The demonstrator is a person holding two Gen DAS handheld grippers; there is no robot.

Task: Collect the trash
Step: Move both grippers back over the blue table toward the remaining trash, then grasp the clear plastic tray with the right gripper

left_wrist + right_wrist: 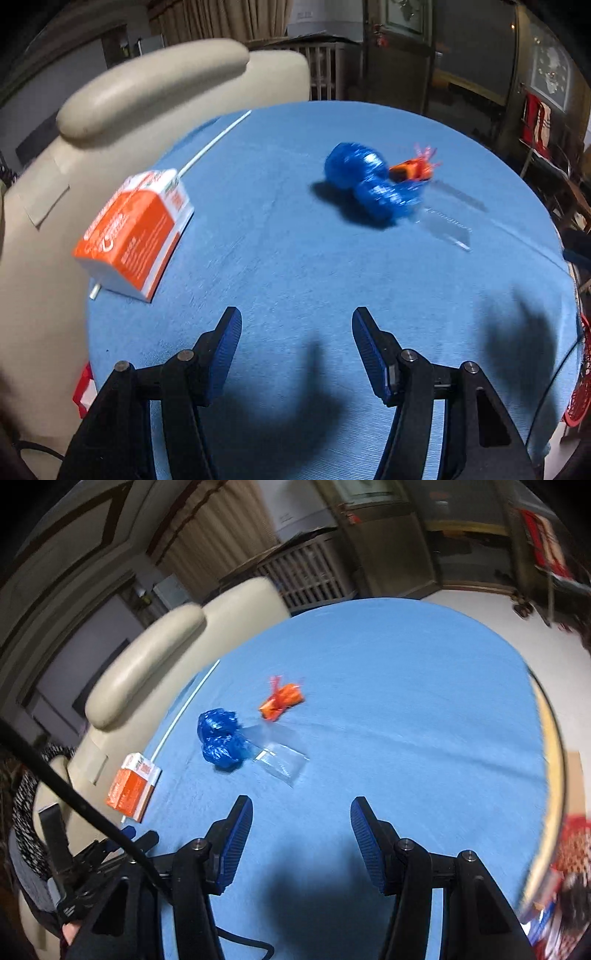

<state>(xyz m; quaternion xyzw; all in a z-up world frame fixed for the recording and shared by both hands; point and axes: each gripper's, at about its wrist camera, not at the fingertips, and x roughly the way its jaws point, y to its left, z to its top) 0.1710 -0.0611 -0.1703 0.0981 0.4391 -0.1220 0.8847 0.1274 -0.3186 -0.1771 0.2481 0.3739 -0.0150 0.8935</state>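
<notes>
Trash lies on a round table with a blue cloth [295,266] [406,720]. A crumpled blue plastic bag [365,184] [219,738] sits mid-table, an orange wrapper [412,170] [282,700] just beyond it, and a clear plastic sleeve [447,225] [282,762] beside it. An orange and white carton [135,232] [131,792] lies at the left edge, on a long white stick [216,142] [184,709]. My left gripper [296,321] hovers open over bare cloth, short of the bag. My right gripper [301,808] is open too, nothing between its fingers, near the sleeve.
A beige padded chair [122,99] [147,657] stands against the table's left side. A red mesh basket [580,373] [574,843] shows at the right edge. The left gripper's body [92,864] and a black cable [74,794] appear low left in the right wrist view.
</notes>
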